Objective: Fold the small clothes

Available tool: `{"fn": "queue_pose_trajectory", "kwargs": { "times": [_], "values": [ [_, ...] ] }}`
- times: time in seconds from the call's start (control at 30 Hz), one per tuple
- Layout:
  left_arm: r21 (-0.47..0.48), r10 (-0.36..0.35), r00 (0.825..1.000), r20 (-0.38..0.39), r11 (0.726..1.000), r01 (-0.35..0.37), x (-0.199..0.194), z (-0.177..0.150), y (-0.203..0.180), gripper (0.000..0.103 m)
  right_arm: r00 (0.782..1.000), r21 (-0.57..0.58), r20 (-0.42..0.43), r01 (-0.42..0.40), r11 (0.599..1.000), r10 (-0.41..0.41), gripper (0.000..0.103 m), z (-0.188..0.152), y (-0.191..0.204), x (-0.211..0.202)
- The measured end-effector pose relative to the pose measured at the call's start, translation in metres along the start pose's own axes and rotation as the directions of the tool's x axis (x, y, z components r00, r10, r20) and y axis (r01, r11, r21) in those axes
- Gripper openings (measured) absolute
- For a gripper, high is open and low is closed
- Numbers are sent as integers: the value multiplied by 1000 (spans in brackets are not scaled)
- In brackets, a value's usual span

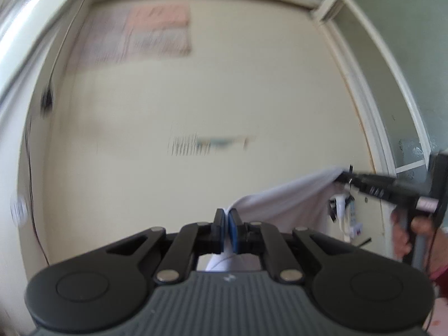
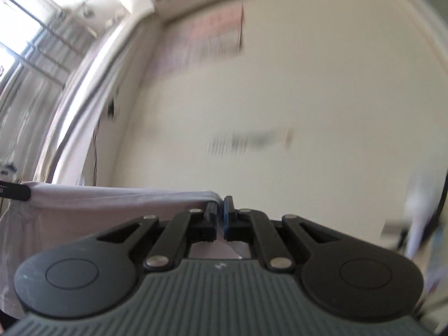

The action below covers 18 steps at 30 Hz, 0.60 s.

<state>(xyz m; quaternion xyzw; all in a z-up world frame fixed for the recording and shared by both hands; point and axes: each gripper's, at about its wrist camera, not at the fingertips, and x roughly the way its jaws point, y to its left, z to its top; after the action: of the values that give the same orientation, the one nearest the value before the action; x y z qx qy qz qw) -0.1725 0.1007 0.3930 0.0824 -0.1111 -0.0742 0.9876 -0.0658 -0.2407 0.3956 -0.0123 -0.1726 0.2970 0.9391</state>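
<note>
A small white garment (image 1: 282,198) hangs stretched in the air between both grippers, in front of a cream wall. My left gripper (image 1: 227,215) is shut on one corner of it, with cloth pinched between the blue pads. In the left wrist view my right gripper (image 1: 343,177) reaches in from the right, shut on the other corner, held by a hand (image 1: 406,238). In the right wrist view the white garment (image 2: 92,212) runs left from my right gripper (image 2: 221,207), which pinches its edge. The left gripper's tip (image 2: 16,191) holds the far corner at the left edge.
A blurred poster (image 1: 142,33) hangs on the cream wall. A bright window with bars (image 2: 33,33) and a pale curtain (image 2: 81,103) are at the left. A pale green door with a white frame (image 1: 392,64) stands at the right, with a wall socket and plugs (image 1: 350,215) below.
</note>
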Motion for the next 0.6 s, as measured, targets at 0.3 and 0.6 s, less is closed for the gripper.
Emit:
{"fn": "queue_pose_trajectory", "kwargs": {
  "times": [0.3,0.6],
  "values": [
    [42,-82,989,-122,995,88,75,-2,-38,5,994,-99,2,107,989,-107,7,25,-26,10],
    [-193,-267,855,-445,961,200,159,-148,-63,38,714,-272,-592,260,926,-374,45,-171,-119,28]
  ]
}}
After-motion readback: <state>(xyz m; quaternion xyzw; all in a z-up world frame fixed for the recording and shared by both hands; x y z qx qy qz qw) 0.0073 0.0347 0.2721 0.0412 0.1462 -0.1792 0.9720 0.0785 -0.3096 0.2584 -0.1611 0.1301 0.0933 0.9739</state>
